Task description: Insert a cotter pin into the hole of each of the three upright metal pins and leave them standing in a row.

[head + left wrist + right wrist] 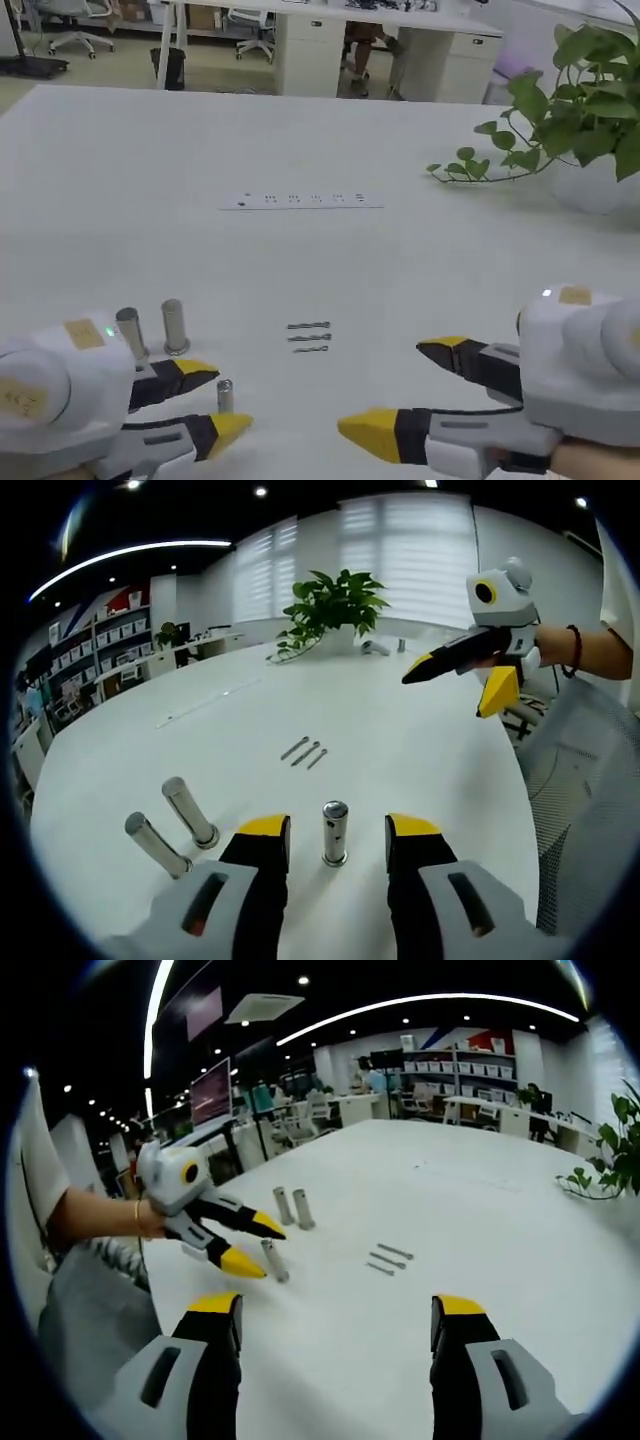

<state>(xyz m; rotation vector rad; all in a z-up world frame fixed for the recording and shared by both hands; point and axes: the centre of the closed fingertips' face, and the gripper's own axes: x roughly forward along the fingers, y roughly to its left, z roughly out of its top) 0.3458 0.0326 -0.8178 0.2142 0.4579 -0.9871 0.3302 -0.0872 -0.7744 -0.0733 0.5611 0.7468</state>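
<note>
- Now the left claw (228, 398) stands released, jaws flanking the near pin (225, 395) without touching it on the table (300, 150).
- Head view puts two far pins (174, 325) upright at its 10 o'clock, just beside each other.
- Three cotter pins (308, 337) lie loose side by side at the near pin's 2 o'clock, apart from it.
- At 3 o'clock the right claw (385, 388) hovers released, empty.
- Advice: clench low on the shaft, keep it upright, leave its top free; the hole is too small to see.
</note>
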